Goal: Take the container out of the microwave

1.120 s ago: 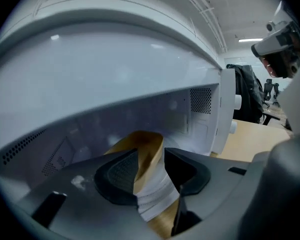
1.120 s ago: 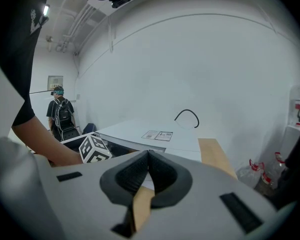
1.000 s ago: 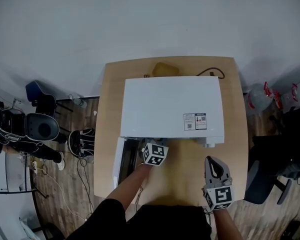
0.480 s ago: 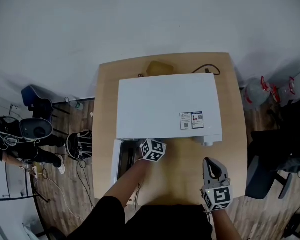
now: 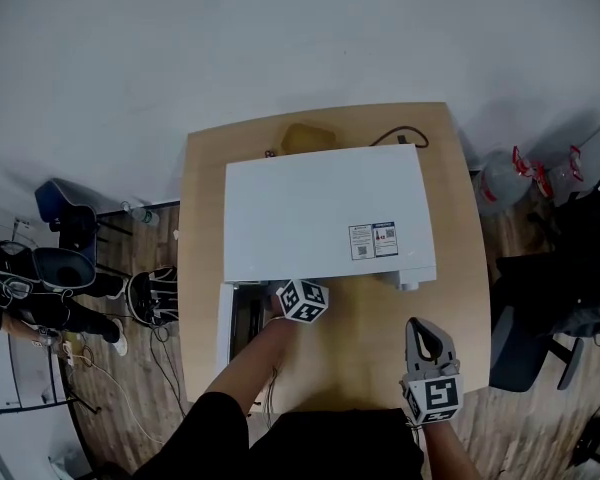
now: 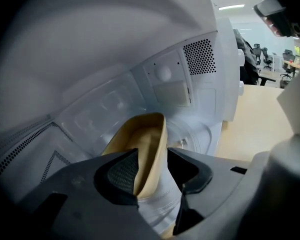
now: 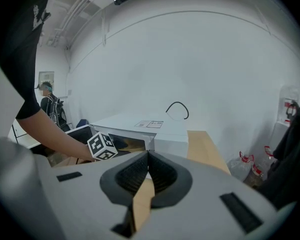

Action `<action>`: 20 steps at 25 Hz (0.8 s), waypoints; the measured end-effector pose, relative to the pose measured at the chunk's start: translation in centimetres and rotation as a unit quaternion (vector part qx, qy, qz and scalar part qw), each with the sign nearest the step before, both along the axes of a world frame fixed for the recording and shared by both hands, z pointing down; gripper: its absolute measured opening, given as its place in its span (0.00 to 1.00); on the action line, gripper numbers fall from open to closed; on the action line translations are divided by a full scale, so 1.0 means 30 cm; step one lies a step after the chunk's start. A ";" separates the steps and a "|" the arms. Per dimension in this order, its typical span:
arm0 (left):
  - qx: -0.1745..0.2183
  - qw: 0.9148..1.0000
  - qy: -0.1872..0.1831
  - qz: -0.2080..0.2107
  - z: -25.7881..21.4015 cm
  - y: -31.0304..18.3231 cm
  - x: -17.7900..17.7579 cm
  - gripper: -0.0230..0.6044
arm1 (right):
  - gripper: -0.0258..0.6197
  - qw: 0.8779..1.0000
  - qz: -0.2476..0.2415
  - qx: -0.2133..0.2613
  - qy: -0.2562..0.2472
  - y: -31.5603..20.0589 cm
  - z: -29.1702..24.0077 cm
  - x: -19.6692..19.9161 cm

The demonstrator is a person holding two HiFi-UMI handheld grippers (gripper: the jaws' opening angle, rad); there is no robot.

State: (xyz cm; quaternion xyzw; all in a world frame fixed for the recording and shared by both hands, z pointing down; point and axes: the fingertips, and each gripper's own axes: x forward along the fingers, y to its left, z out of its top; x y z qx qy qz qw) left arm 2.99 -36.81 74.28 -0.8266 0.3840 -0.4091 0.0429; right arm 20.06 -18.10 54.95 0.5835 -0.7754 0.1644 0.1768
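The white microwave (image 5: 325, 218) stands on the wooden table (image 5: 370, 338) with its door (image 5: 225, 328) swung open at the left. Inside, a tan container (image 6: 140, 144) sits on the glass turntable. My left gripper (image 6: 152, 169) reaches into the cavity and is open. Its jaws straddle the container's near wall, with a gap showing on the right side. From the head view only its marker cube (image 5: 303, 301) shows at the oven's mouth. My right gripper (image 5: 422, 328) hovers over the table's front right, shut with nothing in it.
A black cable (image 5: 400, 138) and a tan object (image 5: 305, 136) lie behind the microwave. An office chair (image 5: 525, 338) and water bottles (image 5: 505, 178) stand right of the table. Shoes (image 5: 155, 293) and another chair are on the floor at left.
The left gripper's marker cube has rolled a little and sunk slightly at the microwave's mouth. The right gripper has kept still. The head view has shifted.
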 end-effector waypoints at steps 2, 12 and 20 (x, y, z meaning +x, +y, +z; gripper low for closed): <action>-0.004 1.000 -0.009 -0.007 0.010 0.000 -0.013 0.31 | 0.13 1.000 0.000 0.000 -0.001 0.001 -0.001 -0.004; -0.007 0.999 -0.011 -0.029 0.000 -0.001 -0.054 0.09 | 0.13 0.999 -0.013 0.017 0.026 0.011 -0.029 -0.019; -0.010 1.000 -0.015 -0.020 -0.013 0.052 -0.054 0.09 | 0.13 1.000 -0.004 0.020 0.020 0.046 -0.050 -0.018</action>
